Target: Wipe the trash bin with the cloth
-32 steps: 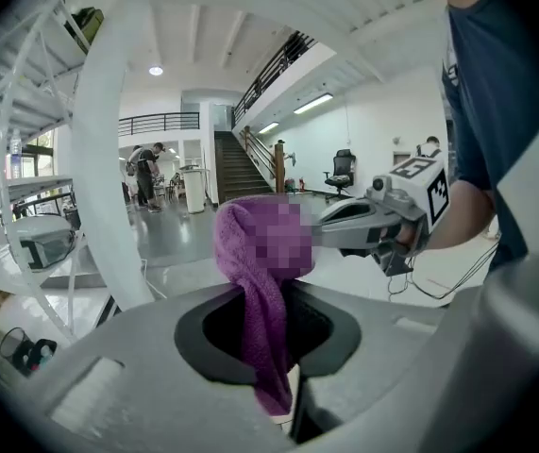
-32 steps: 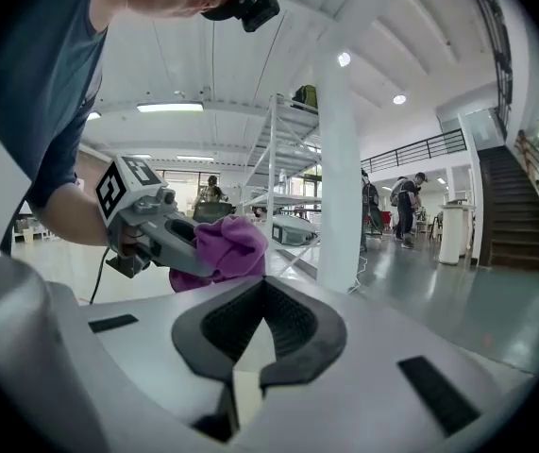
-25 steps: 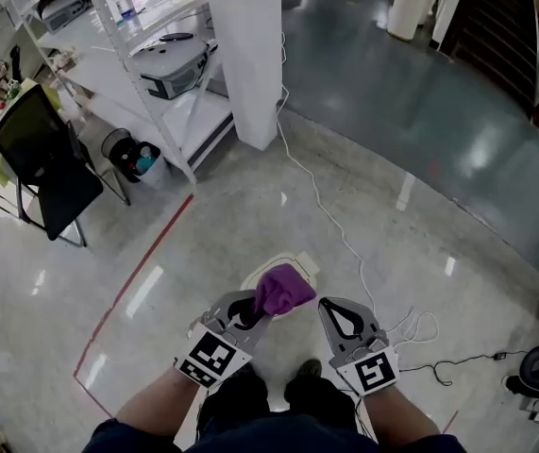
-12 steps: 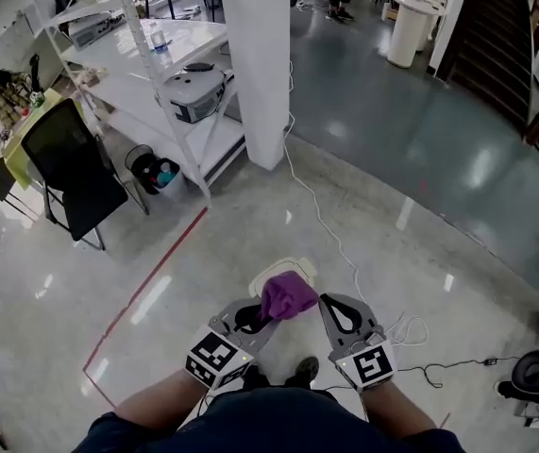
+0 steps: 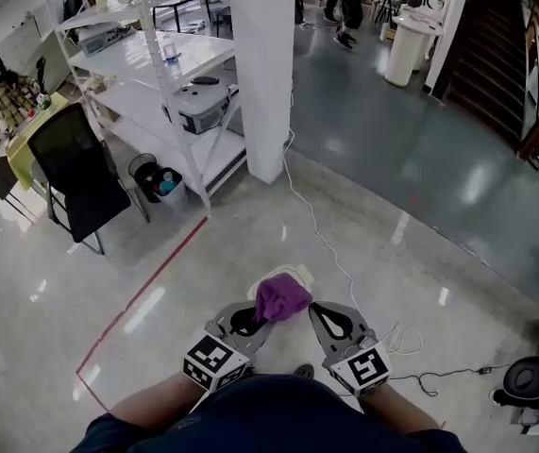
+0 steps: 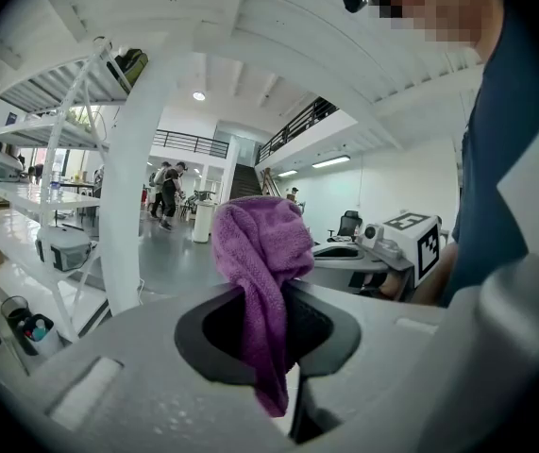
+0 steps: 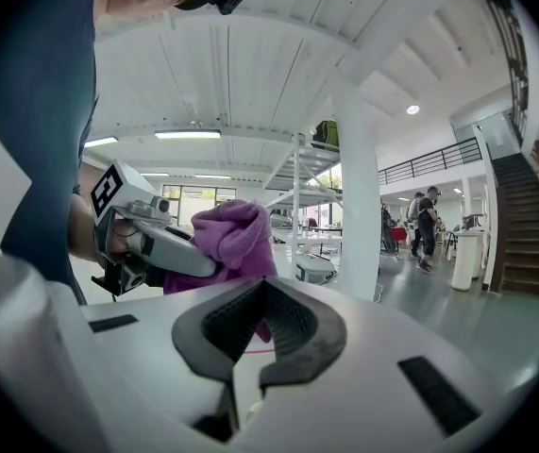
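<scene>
Left gripper (image 5: 261,311), white square pillar (image 5: 262,64) at twelve o'clock, clamps a purple terry cloth (image 5: 281,296); right gripper (image 5: 317,308) closed, empty.

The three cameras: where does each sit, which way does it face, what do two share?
Head view: on the person's head, facing steeply down at the floor; forearms, left gripper and right gripper show.
Left gripper view: on that gripper, facing along jaws shut on the purple cloth; the person's shirt at right.
Right gripper view: on that gripper, facing along shut, empty jaws; shirt at left.
Shared: both gripper views show the cloth and white pillar.
</scene>
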### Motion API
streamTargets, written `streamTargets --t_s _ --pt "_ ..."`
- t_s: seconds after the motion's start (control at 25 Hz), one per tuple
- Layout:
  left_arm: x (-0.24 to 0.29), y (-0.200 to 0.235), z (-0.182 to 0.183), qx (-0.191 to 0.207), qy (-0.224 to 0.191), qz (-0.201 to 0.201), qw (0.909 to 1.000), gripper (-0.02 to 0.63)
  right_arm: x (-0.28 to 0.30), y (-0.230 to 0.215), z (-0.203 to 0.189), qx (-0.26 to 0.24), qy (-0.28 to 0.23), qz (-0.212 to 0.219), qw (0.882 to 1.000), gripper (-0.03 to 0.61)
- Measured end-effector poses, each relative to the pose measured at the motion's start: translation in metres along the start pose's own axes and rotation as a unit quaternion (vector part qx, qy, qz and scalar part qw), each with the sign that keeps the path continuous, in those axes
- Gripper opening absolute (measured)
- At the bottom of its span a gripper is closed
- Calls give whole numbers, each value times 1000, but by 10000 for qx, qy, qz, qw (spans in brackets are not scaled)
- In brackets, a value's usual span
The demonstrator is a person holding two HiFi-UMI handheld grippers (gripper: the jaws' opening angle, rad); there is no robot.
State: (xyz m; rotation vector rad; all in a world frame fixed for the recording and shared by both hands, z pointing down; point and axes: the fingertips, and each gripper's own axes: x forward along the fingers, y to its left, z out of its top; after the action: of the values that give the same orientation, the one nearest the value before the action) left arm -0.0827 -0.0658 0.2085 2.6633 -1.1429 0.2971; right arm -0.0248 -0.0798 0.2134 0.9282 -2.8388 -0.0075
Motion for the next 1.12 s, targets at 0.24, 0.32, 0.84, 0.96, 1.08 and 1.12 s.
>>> streamTargets --t_s 0.24,0.32,0.84,0.96,1.08,1.12 --pt "-12 -5 4 19 -47 31 10000 54 -1 10 13 -37 -39 112 9999 9" --pt "-15 -7 4 19 -66 40 10000 54 -1 13 14 -27 -49 140 9999 9" --pt "-23 -12 5 39 -124 66 9999 54 -6 18 19 -26 -94 90 9999 9" --pt "-25 -14 6 30 -132 78 9999 54 -8 18 19 6 -97 55 9999 9" --pt "-25 -16 6 26 -135 87 9999 54 -10 20 19 -43 -129 97 9999 9" --pt "-26 -17 6 28 -138 88 9999 54 -10 20 19 -48 -136 99 9998 9"
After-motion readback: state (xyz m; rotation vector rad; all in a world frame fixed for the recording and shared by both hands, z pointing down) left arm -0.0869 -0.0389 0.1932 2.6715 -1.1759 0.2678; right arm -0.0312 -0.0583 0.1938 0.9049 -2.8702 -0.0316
